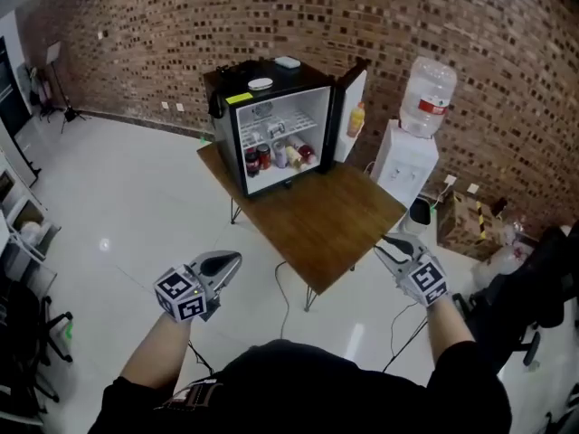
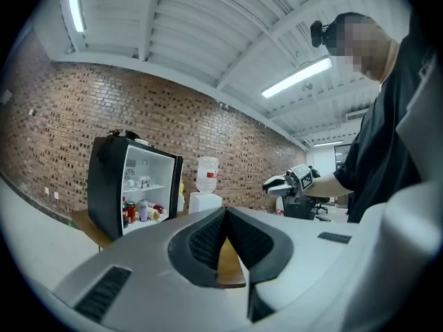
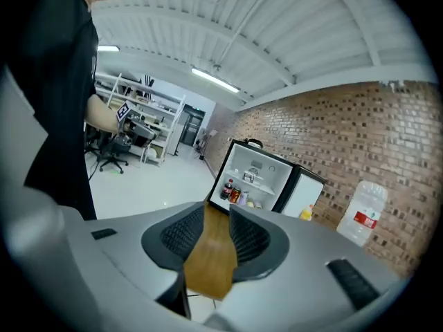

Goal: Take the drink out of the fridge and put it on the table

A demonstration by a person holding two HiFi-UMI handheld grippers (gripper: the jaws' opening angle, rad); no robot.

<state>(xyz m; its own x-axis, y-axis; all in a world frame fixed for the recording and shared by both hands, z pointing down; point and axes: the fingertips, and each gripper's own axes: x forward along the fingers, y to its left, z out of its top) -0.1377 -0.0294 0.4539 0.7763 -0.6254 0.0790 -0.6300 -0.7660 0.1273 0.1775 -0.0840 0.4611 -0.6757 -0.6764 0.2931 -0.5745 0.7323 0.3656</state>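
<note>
Drinks (image 1: 262,158) stand on lower shelf of open fridge (image 1: 226,84), at far end of table (image 1: 344,224), well away from me. My left gripper (image 1: 231,260): jaws clenched on nothing. My right gripper (image 1: 384,242): jaws slightly parted, nothing between.

Handling guess: cans rigid but dentable, probably cold and slick, so moderate squeeze. Cola bottle (image 3: 226,187) is taller: grasp mid-body, keep upright.
</note>
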